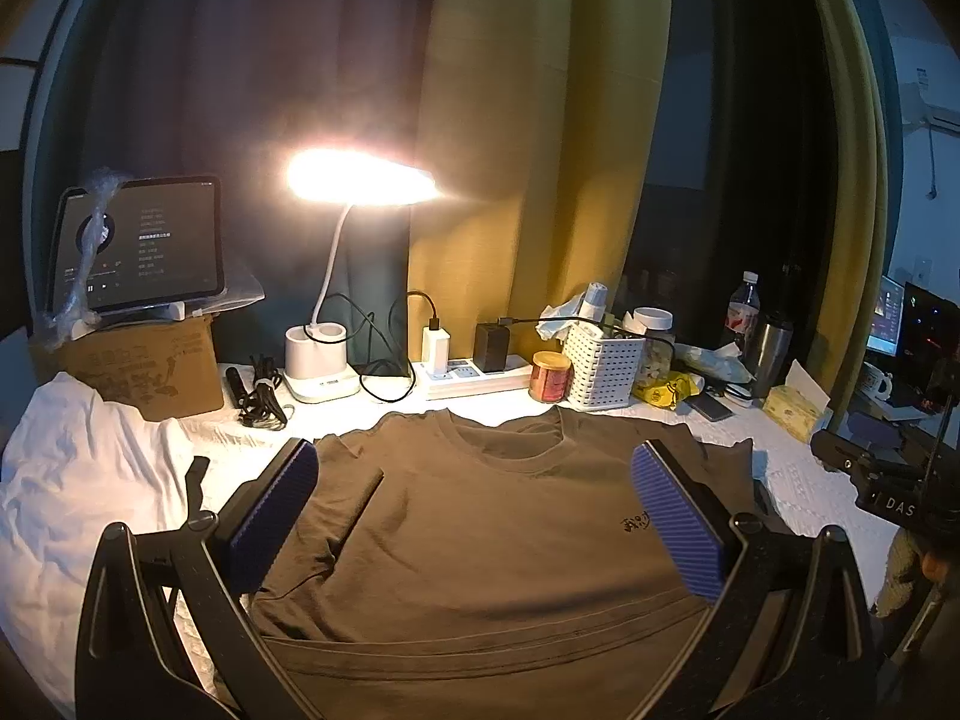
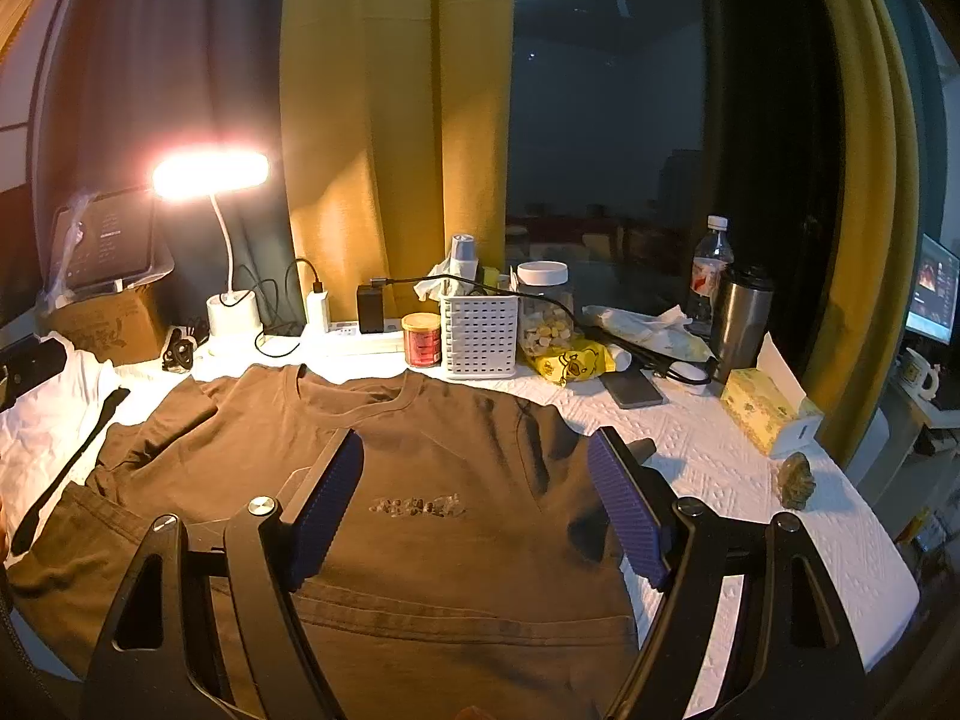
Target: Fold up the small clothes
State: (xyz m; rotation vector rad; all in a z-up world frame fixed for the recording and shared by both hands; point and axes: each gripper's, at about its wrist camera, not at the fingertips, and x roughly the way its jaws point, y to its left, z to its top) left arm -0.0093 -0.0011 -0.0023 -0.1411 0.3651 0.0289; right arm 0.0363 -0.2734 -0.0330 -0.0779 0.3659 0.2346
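Nearest each camera, the left gripper [image 1: 474, 516] and right gripper [image 2: 477, 507] hang spread wide over a brown T-shirt [image 1: 480, 540] lying flat on the desk [image 2: 750, 480], its small chest print unreadable. Beyond, "DAS" shows on black gear [image 1: 894, 501]; farther back a lamp [image 1: 360, 177] glows.

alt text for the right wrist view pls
A brown t-shirt lies spread flat, collar away from the camera, on a white-covered table, with the open right gripper above its chest. Behind it stand a lit desk lamp, a white basket and a steel tumbler.
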